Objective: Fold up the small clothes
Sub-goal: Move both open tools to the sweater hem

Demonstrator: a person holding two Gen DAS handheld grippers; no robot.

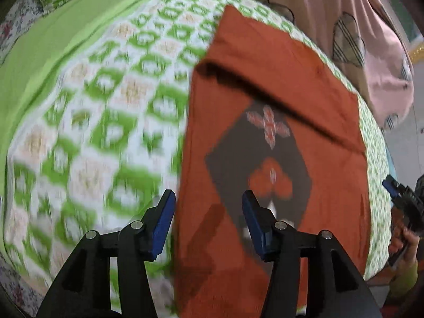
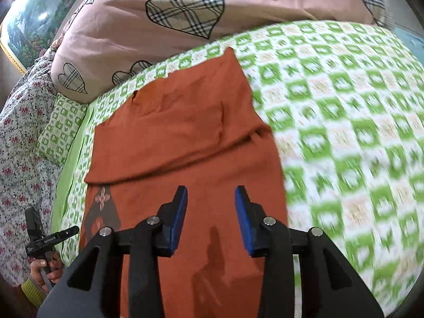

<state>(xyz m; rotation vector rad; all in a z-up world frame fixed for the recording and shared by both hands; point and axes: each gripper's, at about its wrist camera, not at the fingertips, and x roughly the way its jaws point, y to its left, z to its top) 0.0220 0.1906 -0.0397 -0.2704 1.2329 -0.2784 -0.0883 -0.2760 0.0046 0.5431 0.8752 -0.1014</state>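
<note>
A rust-orange garment (image 1: 265, 84) with a dark diamond print (image 1: 259, 175) lies flat on the green-and-white patterned bedspread (image 1: 106, 106), one part folded over across it. My left gripper (image 1: 209, 201) hangs above the garment's left edge, open, nothing between its blue pads (image 1: 164, 222). In the right wrist view the same garment (image 2: 185, 132) shows its fold, and my right gripper (image 2: 211, 198) hovers over its near part, open and empty. The right gripper (image 1: 400, 198) also shows at the far right edge of the left view, and the left gripper (image 2: 50, 235) at the lower left of the right view.
A pink pillow with plaid hearts (image 2: 159, 26) lies along the far side of the bed. A plain green sheet (image 1: 53, 47) and floral fabric (image 2: 18, 145) border the bedspread. A hand (image 2: 47, 267) holds the left gripper's handle.
</note>
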